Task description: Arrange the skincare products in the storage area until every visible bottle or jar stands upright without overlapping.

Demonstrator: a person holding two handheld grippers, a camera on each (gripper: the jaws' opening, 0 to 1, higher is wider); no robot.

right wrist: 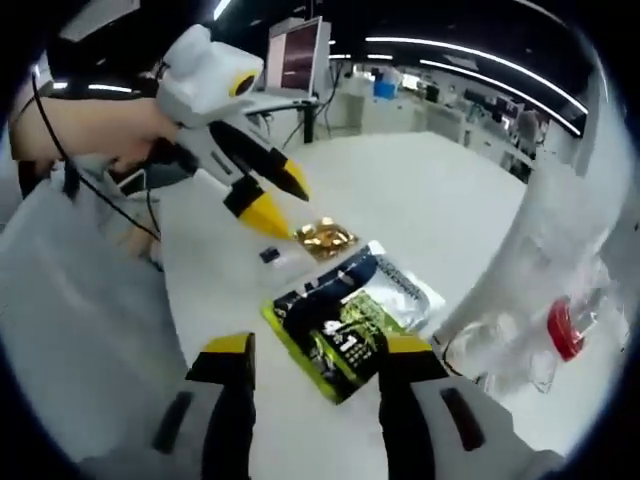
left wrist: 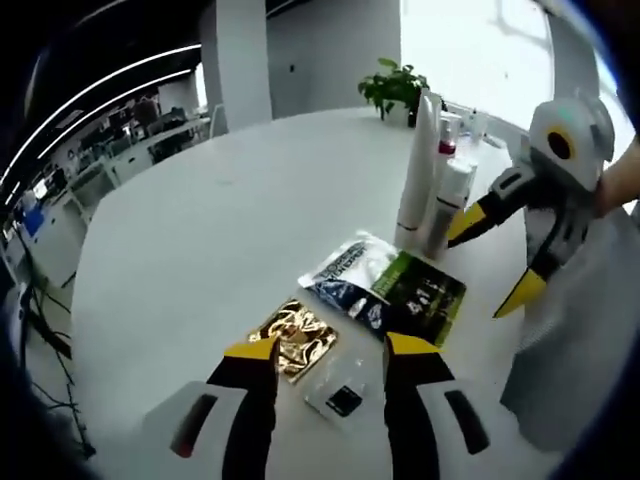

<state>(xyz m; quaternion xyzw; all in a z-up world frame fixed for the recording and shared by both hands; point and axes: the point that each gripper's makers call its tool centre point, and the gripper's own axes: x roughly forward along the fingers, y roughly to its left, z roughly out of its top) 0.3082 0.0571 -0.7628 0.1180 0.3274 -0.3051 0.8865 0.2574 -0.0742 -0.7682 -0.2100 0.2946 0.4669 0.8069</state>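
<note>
Two tall white bottles [left wrist: 420, 165] [left wrist: 450, 205] and a small red-capped bottle [left wrist: 447, 135] stand upright together at the table's far right. Close up and blurred, the bottles [right wrist: 545, 250] and the red cap [right wrist: 563, 328] fill the right gripper view's right side. Flat on the table lie a green sachet [left wrist: 422, 296] [right wrist: 335, 345], a blue-and-white sachet [left wrist: 347, 278] [right wrist: 400, 285], a gold sachet [left wrist: 291, 338] [right wrist: 325, 237] and a small clear sachet with a black square [left wrist: 341, 398] [right wrist: 270, 255]. My left gripper [left wrist: 332, 348] [right wrist: 282, 200] hovers open over the gold and clear sachets. My right gripper [right wrist: 316, 345] [left wrist: 492, 262] is open beside the bottles, over the green sachet.
The round white table [left wrist: 230, 220] has wide bare room to the left and far side. A potted plant [left wrist: 395, 85] stands at its far edge behind the bottles. A person's sleeve [right wrist: 80, 280] is at the left. Office desks and screens lie beyond.
</note>
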